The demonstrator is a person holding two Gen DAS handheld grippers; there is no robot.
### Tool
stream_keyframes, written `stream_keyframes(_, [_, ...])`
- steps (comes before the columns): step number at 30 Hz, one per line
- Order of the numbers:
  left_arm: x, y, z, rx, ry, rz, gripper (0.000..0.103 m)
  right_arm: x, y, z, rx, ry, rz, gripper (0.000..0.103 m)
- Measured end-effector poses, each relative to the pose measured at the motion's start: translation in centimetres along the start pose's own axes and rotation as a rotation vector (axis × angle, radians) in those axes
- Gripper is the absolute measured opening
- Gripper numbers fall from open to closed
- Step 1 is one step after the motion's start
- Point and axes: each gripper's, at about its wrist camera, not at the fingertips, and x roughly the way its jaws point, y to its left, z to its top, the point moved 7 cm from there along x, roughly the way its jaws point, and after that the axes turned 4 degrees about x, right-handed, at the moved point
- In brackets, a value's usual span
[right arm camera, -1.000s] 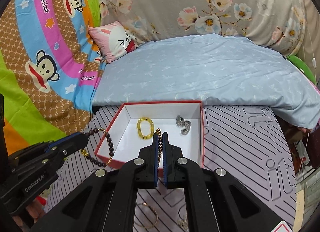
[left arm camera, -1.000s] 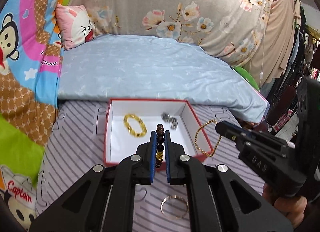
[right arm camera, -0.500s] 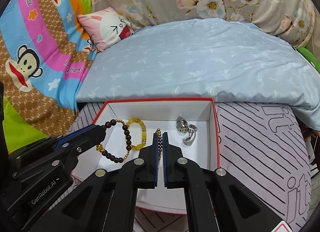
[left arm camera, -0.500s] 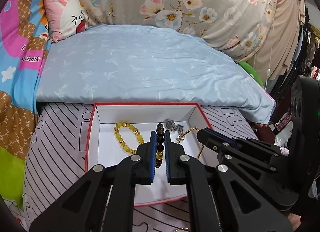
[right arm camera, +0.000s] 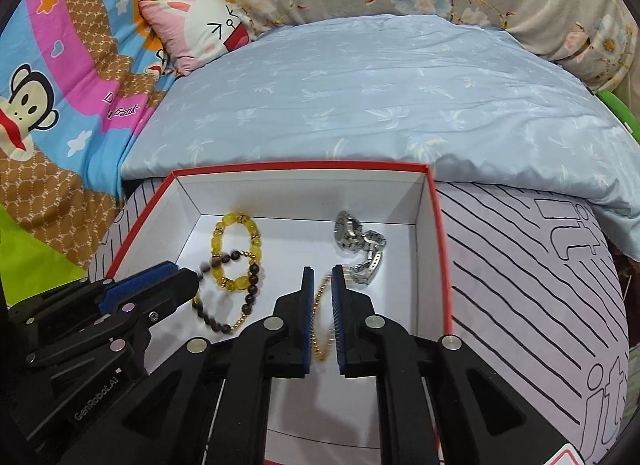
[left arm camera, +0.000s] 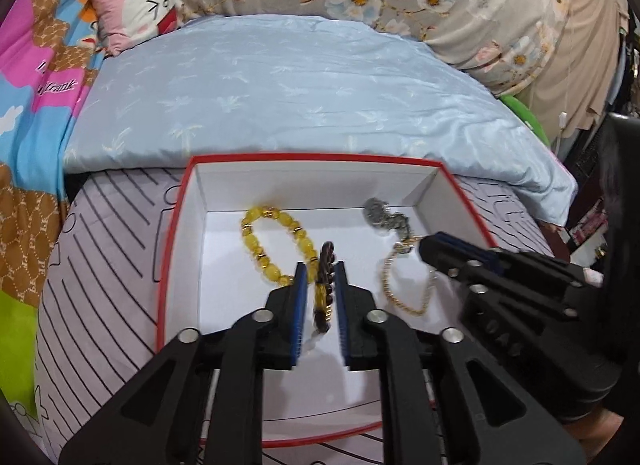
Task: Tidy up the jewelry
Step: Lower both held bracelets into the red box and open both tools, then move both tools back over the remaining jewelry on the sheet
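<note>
Where the striped mat (right arm camera: 520, 285) meets a blue quilt (right arm camera: 380, 97), a red box (right arm camera: 438, 225) sits; left gripper (left arm camera: 321, 285) and right gripper (right arm camera: 320, 285) narrowly parted, beads (left arm camera: 322, 293) and chain (right arm camera: 320, 321) loose between.

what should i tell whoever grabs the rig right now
Left gripper: jaws parted, dark bead bracelet dropping between them into the red box.
Right gripper: jaws parted, gold chain slipping free over the box.
Already in the box: yellow bead bracelet, silver watch.
Left: pull both grippers clear, check both pieces lie flat inside.
</note>
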Motion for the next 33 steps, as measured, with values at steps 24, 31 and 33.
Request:
stream_keyframes(24, [-8.2, 0.8, -4.6, -0.015, -0.052, 0.157, 0.050, -12.0, -0.2, -7.4, 0.005, -0.093, -0.059, 0.043])
stream_keyframes(31, [-10.2, 0.9, -7.5, -0.008, -0.032, 0.195, 0.050, -13.4, -0.1, -11.5, 0.023, -0.046, -0.052, 0.043])
stream_keyframes(33, [-10.6, 1.0, -8.6, -0.017, -0.020, 0.193, 0.050, -13.8, -0.2, -12.5, 0.025, -0.033, -0.055, 0.043])
